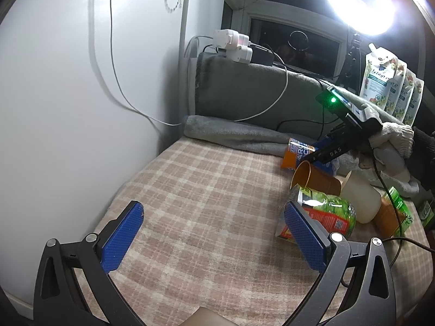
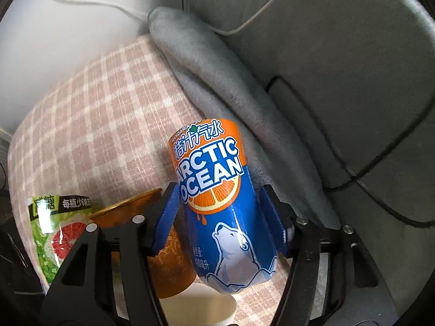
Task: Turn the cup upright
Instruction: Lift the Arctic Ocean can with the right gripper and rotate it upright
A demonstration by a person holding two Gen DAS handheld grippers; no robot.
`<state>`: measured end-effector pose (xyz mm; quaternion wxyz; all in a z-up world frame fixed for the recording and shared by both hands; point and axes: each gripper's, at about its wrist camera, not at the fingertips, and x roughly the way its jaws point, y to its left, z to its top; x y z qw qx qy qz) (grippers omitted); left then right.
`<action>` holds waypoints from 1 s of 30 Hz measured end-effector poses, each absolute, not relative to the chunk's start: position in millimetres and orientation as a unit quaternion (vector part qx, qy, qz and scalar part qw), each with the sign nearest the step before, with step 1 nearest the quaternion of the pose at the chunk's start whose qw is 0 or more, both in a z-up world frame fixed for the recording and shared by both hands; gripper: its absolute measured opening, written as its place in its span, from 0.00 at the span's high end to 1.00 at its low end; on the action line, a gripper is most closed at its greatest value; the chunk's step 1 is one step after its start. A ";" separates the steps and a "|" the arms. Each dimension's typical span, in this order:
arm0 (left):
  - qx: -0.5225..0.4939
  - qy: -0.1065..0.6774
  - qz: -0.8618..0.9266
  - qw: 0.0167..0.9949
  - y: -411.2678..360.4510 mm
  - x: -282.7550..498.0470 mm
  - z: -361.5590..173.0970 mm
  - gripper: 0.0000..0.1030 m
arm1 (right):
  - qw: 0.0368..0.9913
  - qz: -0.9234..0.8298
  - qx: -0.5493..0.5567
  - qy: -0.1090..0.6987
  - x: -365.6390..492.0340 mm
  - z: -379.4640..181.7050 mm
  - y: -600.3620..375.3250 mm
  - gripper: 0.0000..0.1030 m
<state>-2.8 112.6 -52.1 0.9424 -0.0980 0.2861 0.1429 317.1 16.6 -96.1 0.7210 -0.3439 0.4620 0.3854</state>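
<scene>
only right wrist shows fingers (image 2: pixel 170 212) flanking can (image 2: pixel 217 190).

Glossy printed Arctic Ocean bottle (image 2: pixel 217 195), matt woven plaid cloth (image 1: pixel 204 203), fuzzy grey blanket (image 2: pixel 217 62), matt orange cup (image 1: pixel 315 180)

Orange cup (image 1: pixel 315 179) on its side, mouth toward the wall

From the left wrist we look low along our spread fingers (image 1: pixel 122 233) across the checked cloth (image 1: pixel 190 190) toward the wall corner, with the clutter well beyond the right fingertip. From the right wrist we look steeply down, very close, the Arctic Ocean bottle (image 2: pixel 225 212) between the fingers (image 2: pixel 167 217). Both views share the orange cup (image 1: pixel 315 178) (image 2: pixel 127 212), bottle (image 1: pixel 296 152) and cloth.
</scene>
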 end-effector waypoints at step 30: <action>-0.078 0.253 0.065 0.962 62.1 -21.5 -28.3 0.01 | 0.837 0.364 -0.097 0.397 146.5 14.0 -129.9 0.43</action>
